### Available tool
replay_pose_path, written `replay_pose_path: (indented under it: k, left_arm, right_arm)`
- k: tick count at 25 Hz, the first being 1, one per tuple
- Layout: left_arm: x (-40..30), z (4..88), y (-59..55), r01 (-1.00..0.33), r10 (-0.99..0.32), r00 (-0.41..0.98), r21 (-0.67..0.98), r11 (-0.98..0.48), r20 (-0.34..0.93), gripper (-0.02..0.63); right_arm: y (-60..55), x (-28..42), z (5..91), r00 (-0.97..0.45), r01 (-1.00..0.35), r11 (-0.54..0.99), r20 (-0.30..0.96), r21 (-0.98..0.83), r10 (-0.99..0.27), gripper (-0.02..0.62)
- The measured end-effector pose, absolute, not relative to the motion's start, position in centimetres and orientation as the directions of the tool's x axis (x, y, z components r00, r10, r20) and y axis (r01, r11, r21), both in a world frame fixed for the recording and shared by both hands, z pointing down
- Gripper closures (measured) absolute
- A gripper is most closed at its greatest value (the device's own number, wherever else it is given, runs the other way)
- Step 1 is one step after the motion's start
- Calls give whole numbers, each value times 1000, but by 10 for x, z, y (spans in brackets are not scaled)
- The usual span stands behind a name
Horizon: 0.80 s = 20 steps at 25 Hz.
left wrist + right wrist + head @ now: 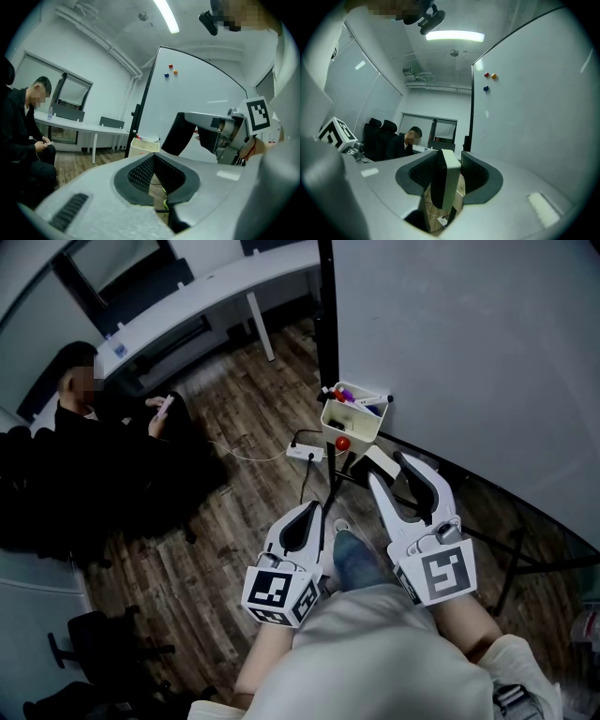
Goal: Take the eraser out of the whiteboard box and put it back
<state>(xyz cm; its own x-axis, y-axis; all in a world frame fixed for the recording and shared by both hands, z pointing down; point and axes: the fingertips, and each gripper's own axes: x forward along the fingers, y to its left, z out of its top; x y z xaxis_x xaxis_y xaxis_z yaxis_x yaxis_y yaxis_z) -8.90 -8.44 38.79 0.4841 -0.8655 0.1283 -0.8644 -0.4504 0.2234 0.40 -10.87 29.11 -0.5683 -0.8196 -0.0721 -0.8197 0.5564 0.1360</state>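
Observation:
The eraser (381, 462), white-backed with black felt, is held edge-on between the pads of my right gripper (396, 467), just in front of and apart from the box. The cream whiteboard box (351, 418) hangs at the whiteboard's lower edge with several markers in it. In the right gripper view the eraser (444, 180) stands upright in my right gripper (447, 174). My left gripper (306, 518) hangs lower left of the box, shut and holding nothing. The left gripper view shows its pads (140, 171) meeting at the tips, the box (143, 146) beyond, and the eraser (179, 134) in the right gripper (190, 129).
The whiteboard (469, 362) fills the right side, its black stand legs (514, 563) spread across the wood floor. A white power strip (307, 452) and cables lie below the box. A person (94, 456) sits at left near a white desk (216, 287). Three magnets (169, 70) stick to the board.

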Motion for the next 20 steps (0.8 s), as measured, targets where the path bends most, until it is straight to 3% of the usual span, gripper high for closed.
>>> replay_pose_path:
  k: [20]
  left_arm:
    - [-90, 391, -114, -857, -856, 499, 228, -463, 136, 606]
  right_arm:
    - [-144, 2, 292, -548, -833, 536, -64, 137, -834, 428]
